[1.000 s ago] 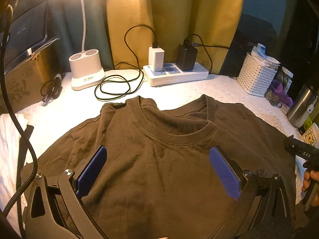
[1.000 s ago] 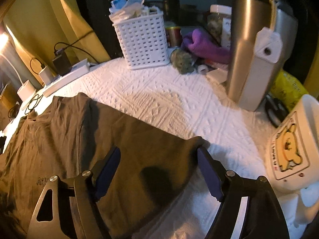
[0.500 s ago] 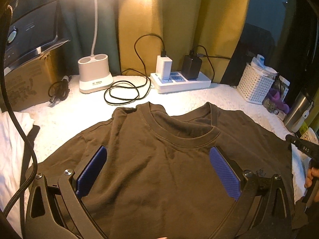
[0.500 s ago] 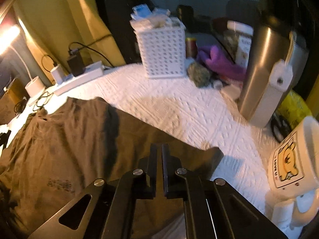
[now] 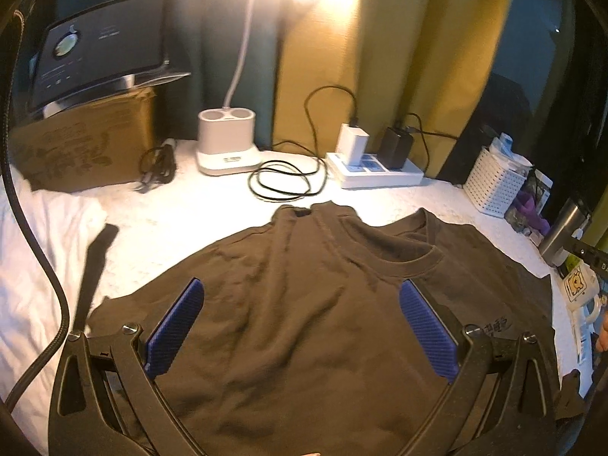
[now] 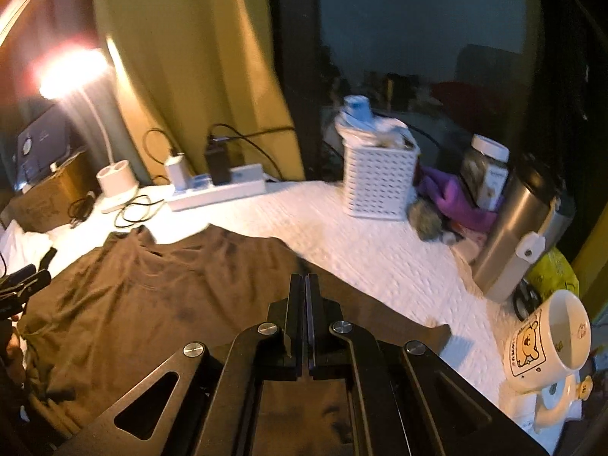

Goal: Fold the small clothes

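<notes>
I read the white-covered tabletop [image 5: 437, 197] first, then the brown t-shirt [image 5: 304, 323] spread flat across its middle, collar toward the power strip [image 5: 374, 174] at the back. I take the shirt as my landmark. It lies face up and fairly smooth, which I judge is so a side can be carried over in one clean fold.

Right of the shirt stand the white basket [image 6: 376, 182], the steel tumbler [image 6: 513, 235] and the bear mug [image 6: 547, 338], near its sleeve edge; a swung sleeve could catch the mug, I think.

My left gripper [image 5: 300, 326] hovers over the shirt's chest, jaws spread wide, blue pads [image 5: 176, 325] holding nothing.

My right gripper [image 6: 307, 292] sits above the shirt's right side, jaws pressed together. I cannot tell whether cloth is pinched between them.
</notes>
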`<state>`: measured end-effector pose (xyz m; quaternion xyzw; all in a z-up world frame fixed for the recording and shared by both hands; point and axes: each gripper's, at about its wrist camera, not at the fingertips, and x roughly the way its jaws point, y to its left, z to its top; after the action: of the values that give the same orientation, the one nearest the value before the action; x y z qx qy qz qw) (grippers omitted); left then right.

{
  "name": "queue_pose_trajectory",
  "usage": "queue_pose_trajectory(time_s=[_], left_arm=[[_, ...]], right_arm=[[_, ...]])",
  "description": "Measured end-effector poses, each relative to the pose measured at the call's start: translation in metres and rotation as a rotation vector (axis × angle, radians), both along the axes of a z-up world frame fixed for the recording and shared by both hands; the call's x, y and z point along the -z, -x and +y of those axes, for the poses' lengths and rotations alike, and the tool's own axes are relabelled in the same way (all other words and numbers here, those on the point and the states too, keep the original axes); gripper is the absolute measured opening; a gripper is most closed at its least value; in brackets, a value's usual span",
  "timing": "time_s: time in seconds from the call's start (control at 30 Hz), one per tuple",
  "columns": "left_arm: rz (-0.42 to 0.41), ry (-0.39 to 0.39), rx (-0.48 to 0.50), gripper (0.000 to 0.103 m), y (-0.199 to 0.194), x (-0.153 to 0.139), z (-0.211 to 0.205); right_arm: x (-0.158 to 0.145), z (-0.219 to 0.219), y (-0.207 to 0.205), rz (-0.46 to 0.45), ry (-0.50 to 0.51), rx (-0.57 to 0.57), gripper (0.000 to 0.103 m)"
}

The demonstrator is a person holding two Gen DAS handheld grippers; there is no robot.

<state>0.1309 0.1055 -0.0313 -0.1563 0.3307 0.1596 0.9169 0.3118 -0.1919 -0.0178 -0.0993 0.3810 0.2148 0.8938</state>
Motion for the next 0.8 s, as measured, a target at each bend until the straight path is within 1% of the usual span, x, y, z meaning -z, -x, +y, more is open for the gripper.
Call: queue_pose_trajectory(time_s=[0.07,0.13,0.2,0.27,0.37,0.53,0.63,0.73,0.8], left_arm=[[-0.007,0.001,-0.010,0.102,0.008,0.000,0.006],[-0.009,0.003,-0.018,0.102,0.013,0.000,0.011],[-0.008,0.005,-0.024,0.102,0.017,0.001,0.015],[-0.005,0.005,-0.026,0.102,0.019,0.002,0.016],[-0.002,0.004,-0.024,0.102,0.018,0.002,0.015],[0.008,0.001,-0.012,0.102,0.011,0.003,0.008],[0.024,-0.013,0.006,0.102,0.004,0.002,-0.003],[0.039,-0.028,0.025,0.102,-0.003,0.001,-0.013],[0.049,-0.036,0.033,0.102,-0.009,0.000,-0.020]], right_arm=[[0.000,0.008,0.006,-0.003,0.021,-0.005,0.001],[0.003,0.005,0.004,0.006,0.037,0.022,0.001],[0.011,-0.008,-0.002,0.015,0.073,0.088,0.001],[0.025,-0.021,-0.011,0.036,0.147,0.162,0.001],[0.049,-0.047,-0.020,0.088,0.185,0.243,0.002],[0.078,-0.068,-0.026,0.154,0.238,0.273,0.002],[0.094,-0.079,-0.031,0.171,0.301,0.303,0.002],[0.096,-0.087,-0.029,0.146,0.288,0.289,0.002],[0.095,-0.089,-0.029,0.142,0.307,0.296,0.003]])
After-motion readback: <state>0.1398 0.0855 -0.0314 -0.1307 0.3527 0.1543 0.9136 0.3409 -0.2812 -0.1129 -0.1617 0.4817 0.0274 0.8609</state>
